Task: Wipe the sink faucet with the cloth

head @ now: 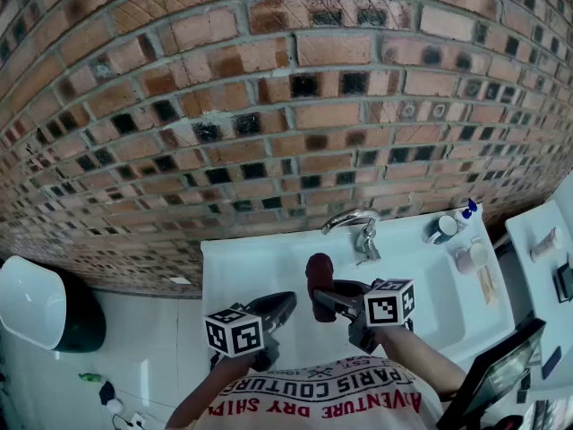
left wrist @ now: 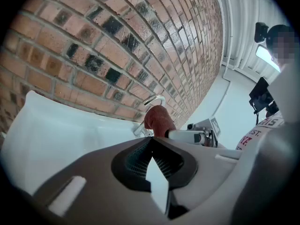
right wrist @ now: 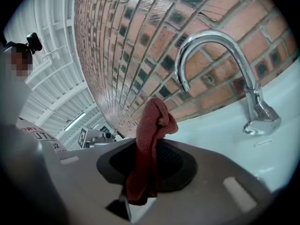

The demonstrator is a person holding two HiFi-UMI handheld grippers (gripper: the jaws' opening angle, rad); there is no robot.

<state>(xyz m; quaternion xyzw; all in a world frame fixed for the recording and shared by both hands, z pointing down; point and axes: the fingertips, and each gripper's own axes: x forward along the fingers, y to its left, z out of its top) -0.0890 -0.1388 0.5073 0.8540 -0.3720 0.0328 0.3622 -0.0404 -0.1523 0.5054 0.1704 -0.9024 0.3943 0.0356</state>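
Observation:
A dark red cloth (head: 319,276) hangs bunched in my right gripper (head: 324,296), which is shut on it over the white sink (head: 242,271). In the right gripper view the cloth (right wrist: 151,149) stands up between the jaws, below and left of the chrome faucet (right wrist: 220,74). The curved faucet (head: 356,229) rises at the sink's back edge, a short way beyond the cloth and apart from it. My left gripper (head: 285,307) hovers over the basin's front left, shut with nothing in it. From the left gripper view the cloth (left wrist: 158,121) and faucet (left wrist: 153,101) lie ahead.
A brick wall (head: 269,88) stands right behind the sink. Small toiletries, among them a bottle (head: 464,213) and a cup (head: 442,229), sit on the sink's right ledge. A white bin (head: 31,303) is on the floor at left, a shelf (head: 537,249) at right.

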